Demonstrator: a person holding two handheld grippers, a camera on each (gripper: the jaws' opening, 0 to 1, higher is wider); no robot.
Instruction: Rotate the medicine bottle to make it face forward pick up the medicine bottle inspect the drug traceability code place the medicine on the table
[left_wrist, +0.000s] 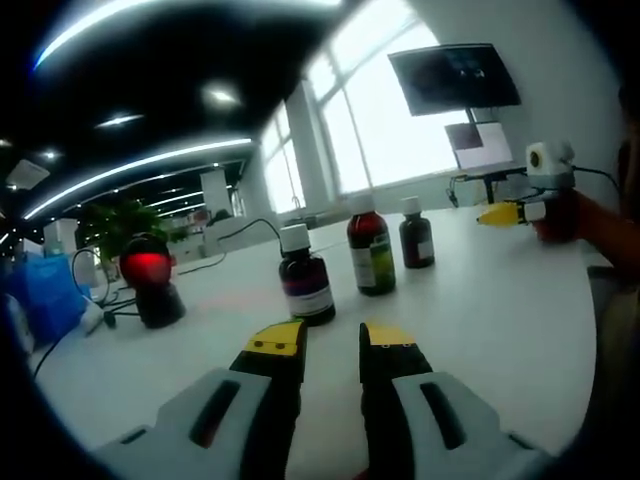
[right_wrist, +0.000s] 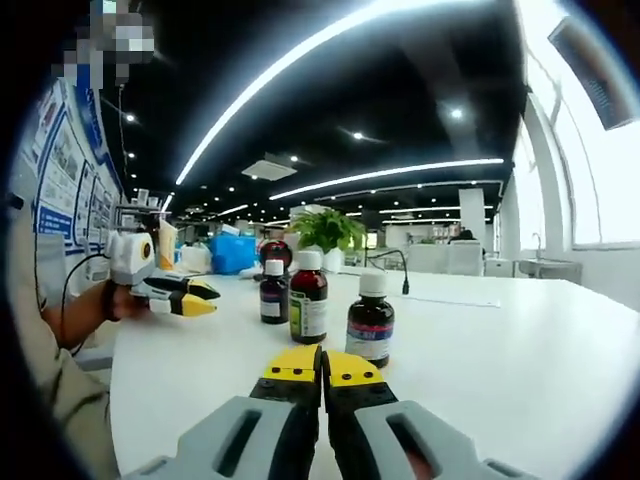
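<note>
Three dark medicine bottles with white caps stand in a row on the white table (left_wrist: 480, 320). In the left gripper view the nearest bottle (left_wrist: 305, 278) has a purple-white label, the middle bottle (left_wrist: 371, 252) a green one, and the far bottle (left_wrist: 416, 236) is smaller. My left gripper (left_wrist: 332, 340) is open and empty, a short way in front of the nearest bottle. The right gripper view shows the same row: the near bottle (right_wrist: 370, 322), the green-labelled bottle (right_wrist: 308, 298) and the small bottle (right_wrist: 272, 292). My right gripper (right_wrist: 323, 366) is shut, empty, short of them.
A black scanner with a red glow (left_wrist: 148, 280) stands left of the bottles, with cables and a blue box (left_wrist: 45, 295) beyond it. A hand holds the right gripper (left_wrist: 508, 212) at the table's far right. The left gripper (right_wrist: 185, 295) appears by a forearm. A potted plant (right_wrist: 325, 230) stands behind.
</note>
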